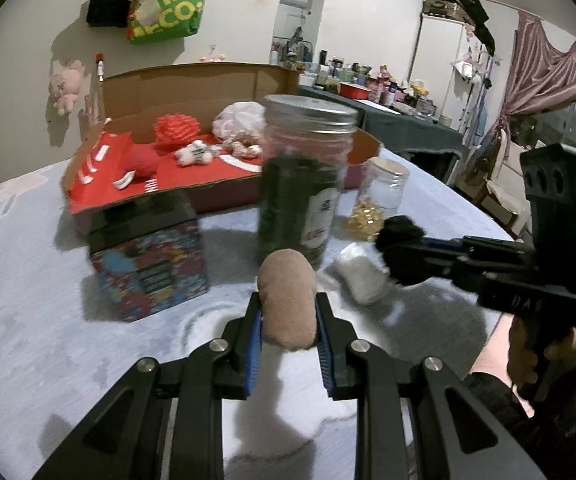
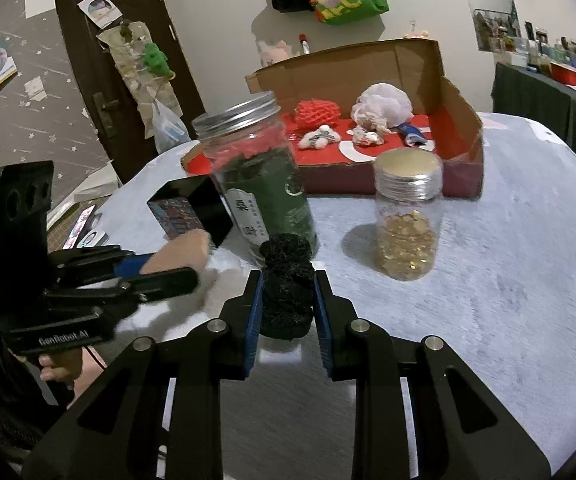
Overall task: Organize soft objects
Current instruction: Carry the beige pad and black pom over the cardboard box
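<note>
My left gripper (image 1: 288, 308) is shut on a tan plush piece (image 1: 288, 300), held above the table; it shows from the side in the right wrist view (image 2: 180, 254). My right gripper (image 2: 287, 292) is shut on a black fuzzy soft object (image 2: 287, 288), also seen in the left wrist view (image 1: 399, 234). An open cardboard box with a red floor (image 1: 208, 168) stands at the back. It holds a red mesh ball (image 1: 178, 130), a white mesh pouf (image 1: 240, 118), a small white plush (image 1: 194, 154) and a red ball (image 1: 142, 162). A white soft bundle (image 1: 361, 276) lies on the table.
A tall clear jar with dark green contents (image 1: 303, 184) stands right ahead of both grippers. A small jar with gold pieces (image 2: 407, 224) stands to its right. A colourful box with a black lid (image 1: 148, 264) sits left. A pale cloth (image 2: 507, 280) covers the table.
</note>
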{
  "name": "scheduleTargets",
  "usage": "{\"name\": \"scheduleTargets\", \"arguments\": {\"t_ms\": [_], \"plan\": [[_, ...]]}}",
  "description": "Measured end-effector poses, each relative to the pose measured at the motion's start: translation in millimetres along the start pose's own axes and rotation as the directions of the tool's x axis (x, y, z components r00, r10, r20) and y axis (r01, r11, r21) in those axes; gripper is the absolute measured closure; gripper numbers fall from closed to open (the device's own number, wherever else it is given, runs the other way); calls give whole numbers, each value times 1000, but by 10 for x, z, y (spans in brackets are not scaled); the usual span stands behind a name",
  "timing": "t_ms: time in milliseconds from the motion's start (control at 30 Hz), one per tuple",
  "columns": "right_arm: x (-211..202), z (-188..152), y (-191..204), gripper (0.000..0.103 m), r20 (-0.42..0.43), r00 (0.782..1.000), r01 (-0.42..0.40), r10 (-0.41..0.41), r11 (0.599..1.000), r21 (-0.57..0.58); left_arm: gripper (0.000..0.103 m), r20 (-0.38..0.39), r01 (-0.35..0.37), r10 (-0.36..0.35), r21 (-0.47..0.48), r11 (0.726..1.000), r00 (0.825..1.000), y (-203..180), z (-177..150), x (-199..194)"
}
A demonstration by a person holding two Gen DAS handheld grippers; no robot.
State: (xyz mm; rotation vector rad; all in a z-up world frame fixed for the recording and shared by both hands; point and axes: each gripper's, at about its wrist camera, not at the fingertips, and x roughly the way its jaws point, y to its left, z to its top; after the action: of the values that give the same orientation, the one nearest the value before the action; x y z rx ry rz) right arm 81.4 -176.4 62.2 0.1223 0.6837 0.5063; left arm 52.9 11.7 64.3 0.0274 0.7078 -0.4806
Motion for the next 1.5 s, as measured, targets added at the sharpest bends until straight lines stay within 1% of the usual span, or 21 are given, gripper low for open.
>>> {"name": "scheduleTargets", "arguments": {"t_ms": [367, 500, 667, 800, 867, 1200, 1267, 1500], "plan": [[-151, -22, -299, 80, 3, 998, 70, -70, 997, 39, 78, 1, -115, 115, -48, 992, 993, 461, -165, -253], [-181, -26, -418, 80, -1, 996, 90, -90, 995, 54, 78, 1, -157, 158, -64, 985, 987, 635, -202, -328], [-200, -5, -556, 80, -7, 993, 115, -114, 992, 57, 78, 0, -192, 192, -70, 979, 981, 836, -208, -364], [-179, 48, -656, 80, -19, 991, 133, -133, 990, 45, 78, 9, -194, 195, -55, 979, 981, 997, -160, -351], [-159, 82, -701, 80, -28, 990, 138, -137, 990, 39, 78, 10, -183, 183, -47, 982, 983, 1067, -121, -333], [3, 340, -862, 80, -78, 983, 164, -166, 986, -34, 78, -24, -155, 155, 15, 988, 988, 1311, 159, -174], [33, 408, -891, 80, -88, 982, 161, -165, 986, -47, 78, -28, -150, 150, 30, 988, 988, 1322, 205, -151], [94, 663, -933, 80, -104, 987, 115, -124, 990, -85, 78, -28, -122, 124, 81, 989, 992, 1335, 480, -91]]}}
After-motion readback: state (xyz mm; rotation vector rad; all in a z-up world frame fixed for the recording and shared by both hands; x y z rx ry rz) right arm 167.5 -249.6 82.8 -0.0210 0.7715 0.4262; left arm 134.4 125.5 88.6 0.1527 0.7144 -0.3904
